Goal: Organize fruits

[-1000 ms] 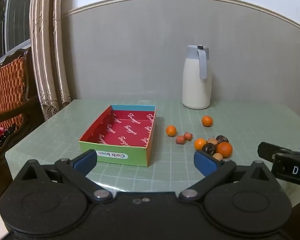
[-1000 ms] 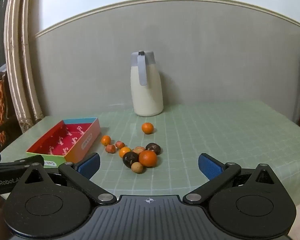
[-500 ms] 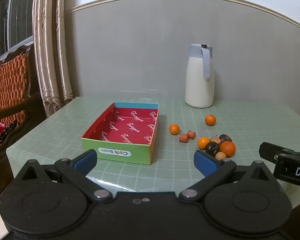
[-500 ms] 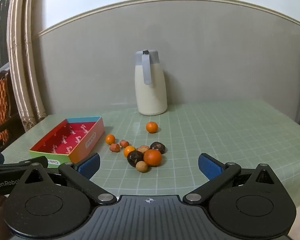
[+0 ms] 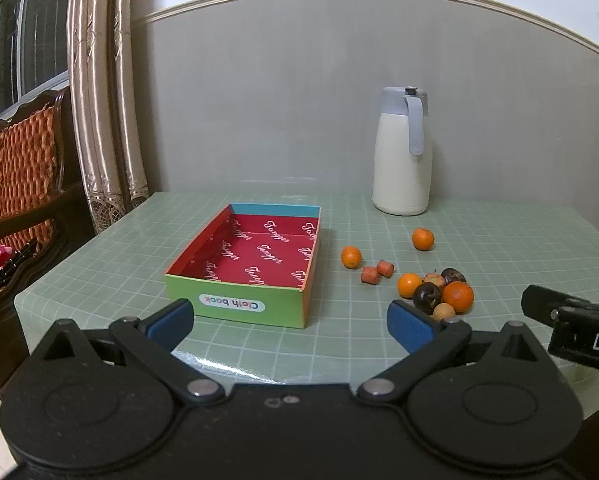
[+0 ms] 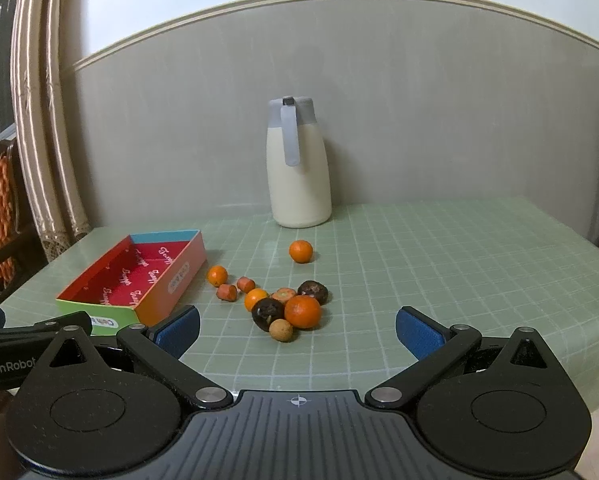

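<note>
Now the fruit waits to be picked up.
Both claws, left claw (image 5: 289, 320) and right claw (image 6: 297, 326), are wide apart, holding nothing. Fruit (image 6: 287, 304) lies on the worktop (image 6: 439, 264) beside the empty box (image 5: 255, 260); next, grab one piece.

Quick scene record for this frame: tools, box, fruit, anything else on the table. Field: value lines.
left tool: open, holding nothing, short of the box
right tool: open, holding nothing, facing the fruit cluster
box: open, red lining, no fruit inside
fruit cluster: oranges, dark round fruits, one small tan fruit, touching, right of the box
stray oranges: one near the jug, one by the box
jug: white, upright, at the wall
table: green grid cover
</note>
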Tool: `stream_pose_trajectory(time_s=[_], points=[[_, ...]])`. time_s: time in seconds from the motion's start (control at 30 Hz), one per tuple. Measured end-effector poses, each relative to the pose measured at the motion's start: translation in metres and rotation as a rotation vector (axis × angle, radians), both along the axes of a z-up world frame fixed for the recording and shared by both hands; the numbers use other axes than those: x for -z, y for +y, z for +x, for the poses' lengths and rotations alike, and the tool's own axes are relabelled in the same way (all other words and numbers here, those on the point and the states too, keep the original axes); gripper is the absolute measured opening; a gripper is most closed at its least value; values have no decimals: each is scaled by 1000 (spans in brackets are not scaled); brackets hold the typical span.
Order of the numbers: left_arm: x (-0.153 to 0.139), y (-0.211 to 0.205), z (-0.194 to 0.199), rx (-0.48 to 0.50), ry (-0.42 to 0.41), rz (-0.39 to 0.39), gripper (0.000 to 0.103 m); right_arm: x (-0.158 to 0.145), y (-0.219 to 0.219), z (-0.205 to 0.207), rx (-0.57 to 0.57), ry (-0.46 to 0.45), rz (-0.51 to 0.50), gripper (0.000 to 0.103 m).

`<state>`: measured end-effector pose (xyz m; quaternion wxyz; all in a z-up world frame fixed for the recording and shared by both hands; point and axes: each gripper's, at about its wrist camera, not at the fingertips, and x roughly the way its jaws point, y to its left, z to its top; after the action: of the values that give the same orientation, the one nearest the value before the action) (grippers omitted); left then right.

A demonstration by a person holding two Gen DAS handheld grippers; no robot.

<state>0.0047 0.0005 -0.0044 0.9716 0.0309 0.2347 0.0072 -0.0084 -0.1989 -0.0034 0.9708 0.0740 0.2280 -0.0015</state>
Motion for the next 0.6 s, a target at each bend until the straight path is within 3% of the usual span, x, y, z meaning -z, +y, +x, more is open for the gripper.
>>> stream_pose_trajectory(time_s=[0.6], points=[[1, 2, 1, -10, -3, -1, 97, 2, 3, -3, -10, 4, 4, 103]])
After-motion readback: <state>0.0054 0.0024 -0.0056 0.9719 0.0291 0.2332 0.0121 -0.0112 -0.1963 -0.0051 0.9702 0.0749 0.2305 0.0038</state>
